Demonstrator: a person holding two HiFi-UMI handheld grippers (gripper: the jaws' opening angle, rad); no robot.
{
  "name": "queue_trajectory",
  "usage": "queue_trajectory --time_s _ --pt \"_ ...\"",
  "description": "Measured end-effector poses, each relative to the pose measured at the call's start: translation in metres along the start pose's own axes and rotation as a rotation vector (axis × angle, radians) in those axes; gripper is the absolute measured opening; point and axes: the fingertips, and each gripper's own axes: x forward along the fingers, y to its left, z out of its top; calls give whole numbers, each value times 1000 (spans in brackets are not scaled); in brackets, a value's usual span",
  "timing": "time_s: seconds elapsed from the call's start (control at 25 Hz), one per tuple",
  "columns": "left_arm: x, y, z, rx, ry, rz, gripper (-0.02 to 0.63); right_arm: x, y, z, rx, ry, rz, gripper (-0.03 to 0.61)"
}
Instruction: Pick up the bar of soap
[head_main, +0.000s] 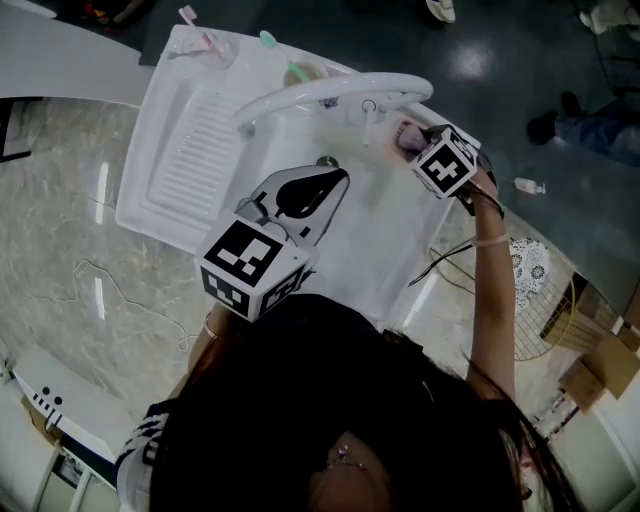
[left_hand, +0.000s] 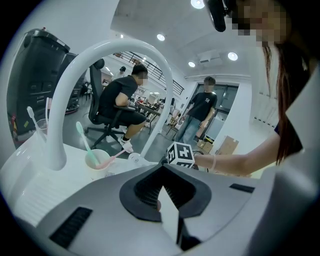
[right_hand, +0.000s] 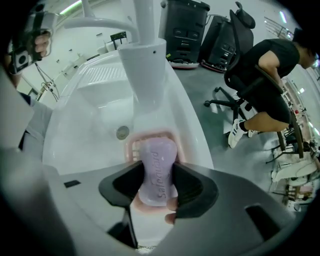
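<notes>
**Soap in dish, right jaws astride it**

The right hand-held gripper points down over the sink, jaws open on either side of the purple bar of soap. The soap lies in its pink dish below the faucet. The left hand-held gripper is closed and empty.

The brand "Safeguard" stands embossed lengthwise on the lilac bar of soap. The bar lies in a pink dish at the sink's far right edge. Nothing else is legible.
</notes>
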Motion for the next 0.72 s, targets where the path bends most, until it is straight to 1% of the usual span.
queue_trajectory --time_s 0.08,0.28,0.48,0.72 --pt "0 -1 0 0 3 -5 6 -1 1 2 4 -29 -20 186" --pt "-3 -1 1 4 -1 -3 6 -3 -3 2 11 -54 -69 186" --pt "-6 -4 3 17 -7 -4 6 -7 -1 1 61 -102 -84 186" --pt "-12 -14 7 46 -17 -11 6 -19 -2 2 197 -221 -109 186"
